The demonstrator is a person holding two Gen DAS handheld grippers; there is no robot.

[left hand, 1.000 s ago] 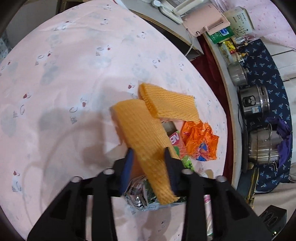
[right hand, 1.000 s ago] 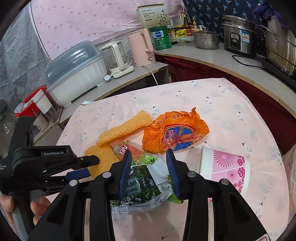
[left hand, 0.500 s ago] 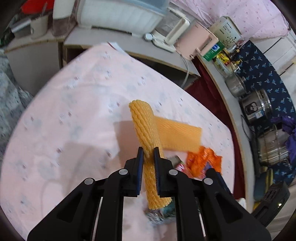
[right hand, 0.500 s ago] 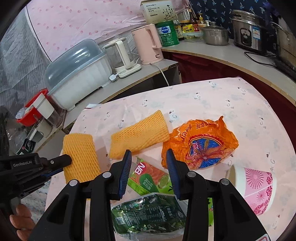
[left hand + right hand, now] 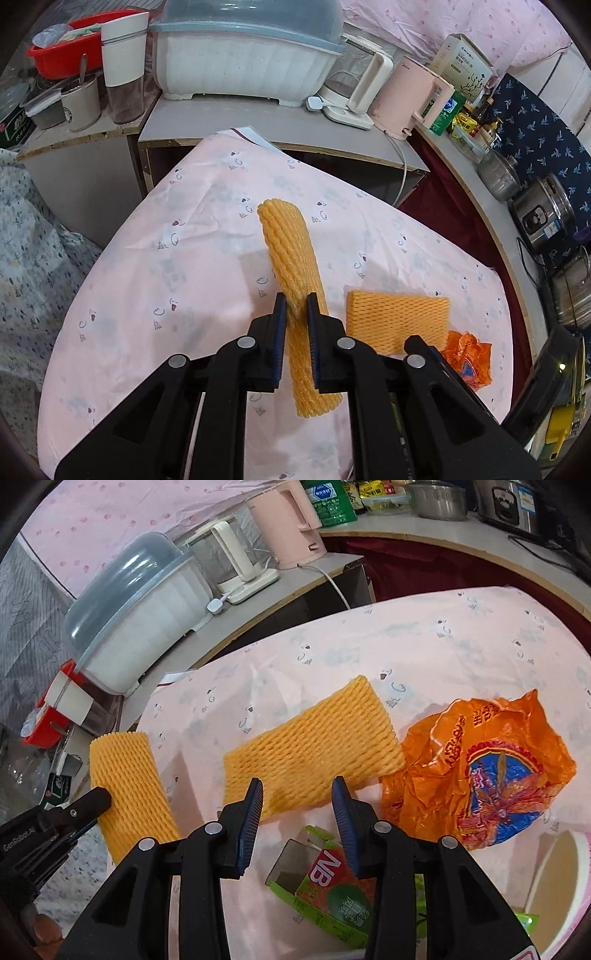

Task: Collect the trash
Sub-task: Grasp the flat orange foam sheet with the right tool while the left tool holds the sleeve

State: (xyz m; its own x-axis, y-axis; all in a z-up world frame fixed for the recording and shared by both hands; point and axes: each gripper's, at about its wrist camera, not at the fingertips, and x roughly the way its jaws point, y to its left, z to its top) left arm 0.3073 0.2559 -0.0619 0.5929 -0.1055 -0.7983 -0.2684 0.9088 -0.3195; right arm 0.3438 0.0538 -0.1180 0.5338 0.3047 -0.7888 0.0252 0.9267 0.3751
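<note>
Hovering over the pink-clothed table [image 5: 461,635], the right gripper [image 5: 297,821] stood with jaws parted and empty; the flat foam net [image 5: 314,746] lay just beyond its tips, long axis slanting from near-left to far-right. The left gripper [image 5: 295,332], jaws pinched on the second foam net [image 5: 291,266], held it clear at the left; right hand nearer, likely next.

Held foam net [image 5: 291,266]: orange, lifted, tilted.
Second foam net [image 5: 314,746]: flat on desk.
Orange wrapper [image 5: 491,771]: crumpled, just beside it.
</note>
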